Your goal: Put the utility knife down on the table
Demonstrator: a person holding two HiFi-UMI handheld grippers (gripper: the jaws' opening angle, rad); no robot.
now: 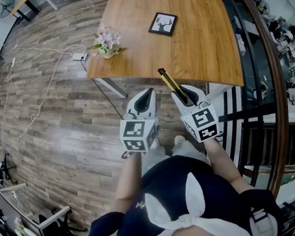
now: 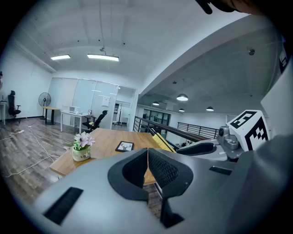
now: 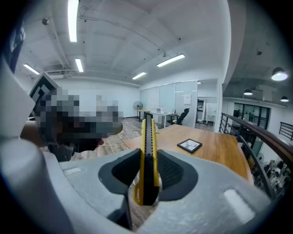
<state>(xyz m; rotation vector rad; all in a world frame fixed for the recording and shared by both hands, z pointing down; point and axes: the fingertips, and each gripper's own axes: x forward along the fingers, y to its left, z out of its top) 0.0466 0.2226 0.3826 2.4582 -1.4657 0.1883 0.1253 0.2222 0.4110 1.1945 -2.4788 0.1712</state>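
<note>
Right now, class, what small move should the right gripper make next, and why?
Probably ease the right gripper forward and down toward the table. Its fingers clamp the knife, whose tip only just reaches over the near edge, apparently in the air. The wood ahead looks bare, so the knife likely needs lowering before release.

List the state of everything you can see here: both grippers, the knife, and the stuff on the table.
Utility knife: held in the air, tip over the near edge of the table, not yet set down.
Right gripper: jaws shut on the knife.
Left gripper: jaws together, empty.
Picture frame: lying flat on the table.
Flower pot: upright near the table's edge.
</note>
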